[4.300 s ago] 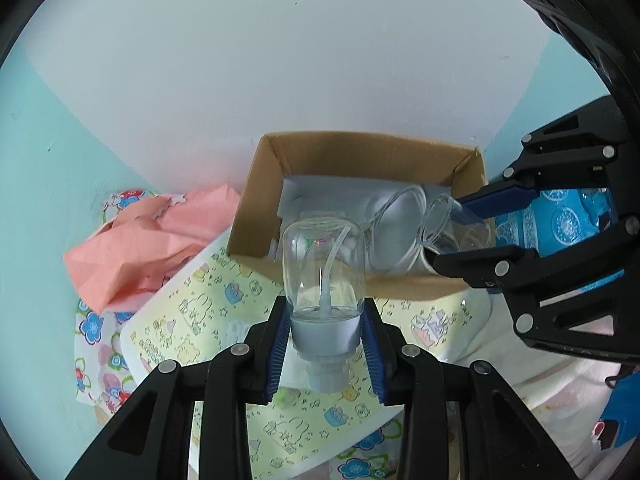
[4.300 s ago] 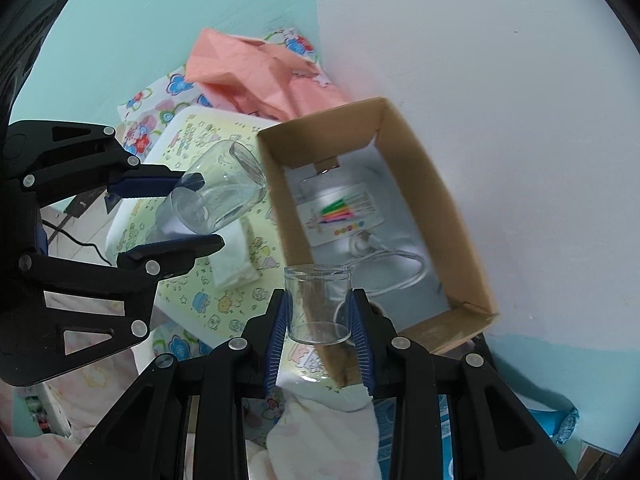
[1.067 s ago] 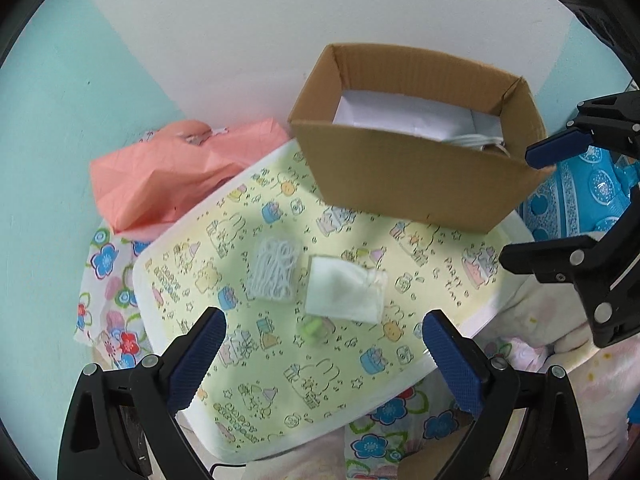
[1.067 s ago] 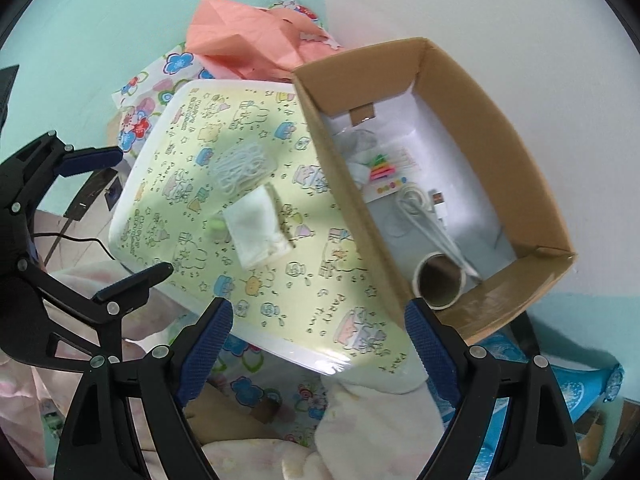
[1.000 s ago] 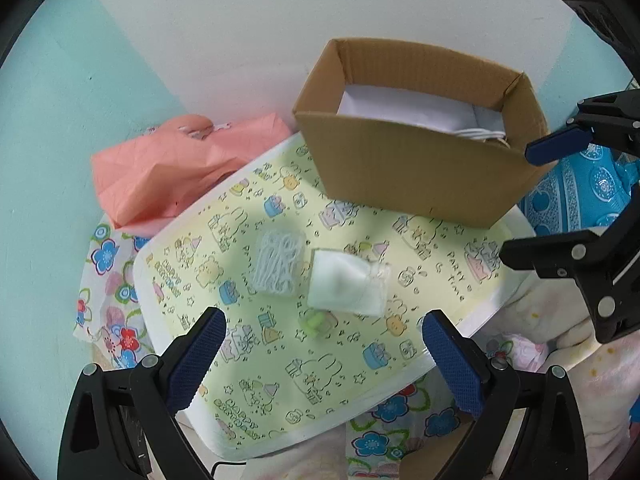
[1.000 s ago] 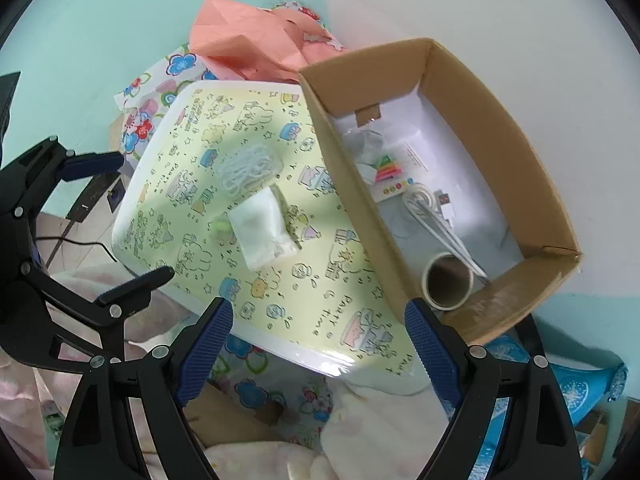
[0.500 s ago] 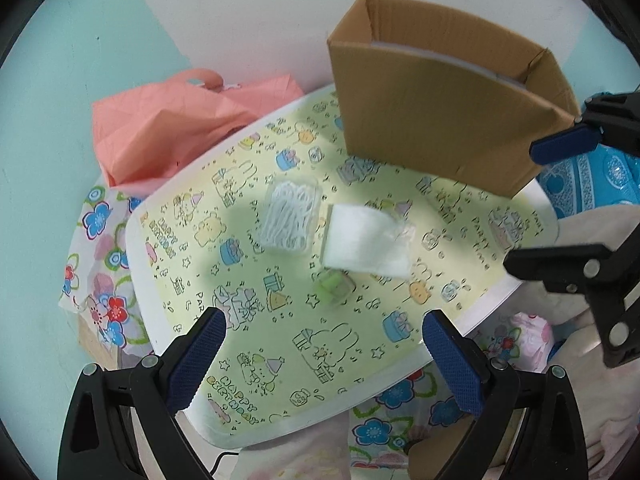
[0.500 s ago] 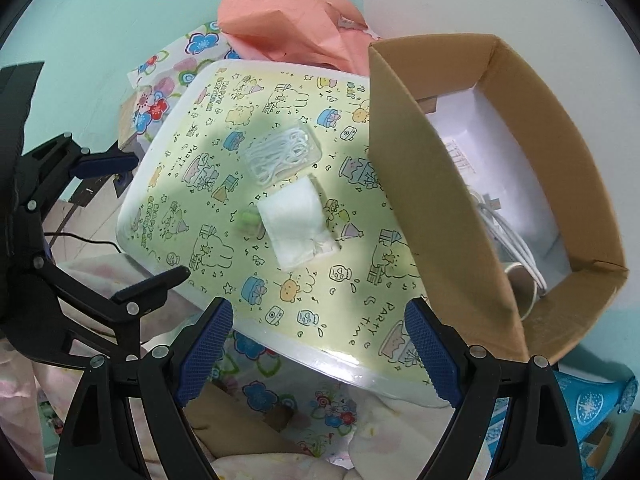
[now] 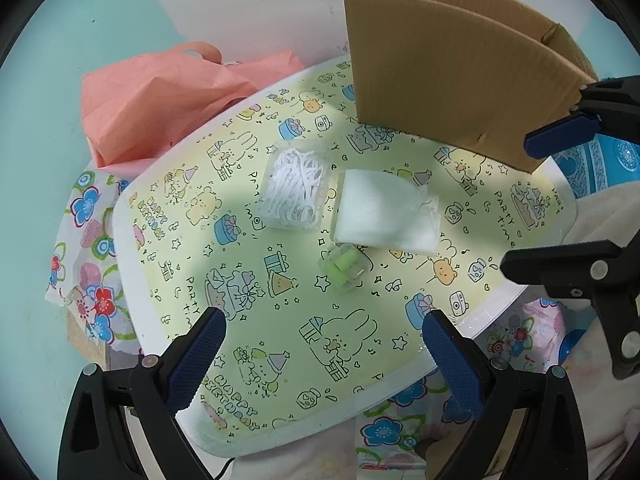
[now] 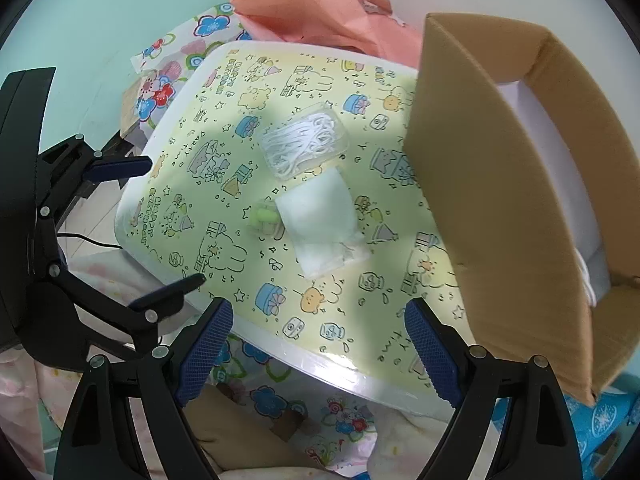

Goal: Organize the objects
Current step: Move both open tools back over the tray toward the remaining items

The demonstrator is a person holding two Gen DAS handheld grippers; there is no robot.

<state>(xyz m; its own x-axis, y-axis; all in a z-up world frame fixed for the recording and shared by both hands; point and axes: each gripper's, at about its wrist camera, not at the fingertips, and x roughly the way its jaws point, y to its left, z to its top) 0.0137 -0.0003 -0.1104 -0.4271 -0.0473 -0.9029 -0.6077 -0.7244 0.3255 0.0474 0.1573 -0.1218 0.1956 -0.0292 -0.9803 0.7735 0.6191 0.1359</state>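
Observation:
A yellow cartoon-print table (image 9: 280,340) (image 10: 224,92) carries three small things: a clear box of white floss picks (image 9: 296,190) (image 10: 306,146), a white tissue packet (image 9: 386,212) (image 10: 322,226) and a small clear case with green earplugs (image 9: 344,270) (image 10: 264,216). A cardboard box (image 9: 448,60) (image 10: 492,184) stands at the table's far right. My left gripper (image 9: 320,356) is open and empty above the table's near edge. My right gripper (image 10: 318,344) is open and empty, near the box's front wall. Each gripper shows in the other's view.
A pink paper bag (image 9: 160,96) (image 10: 320,12) lies behind the table against the teal and white wall. Floral cloth (image 9: 88,240) hangs at the table's left. Pale bedding (image 10: 120,280) and a blue patterned item (image 9: 612,160) lie around the near and right sides.
Both grippers held glass containers 4.3 s ago and are now open and empty. Over the last second both have drawn closer to the table top and its small items.

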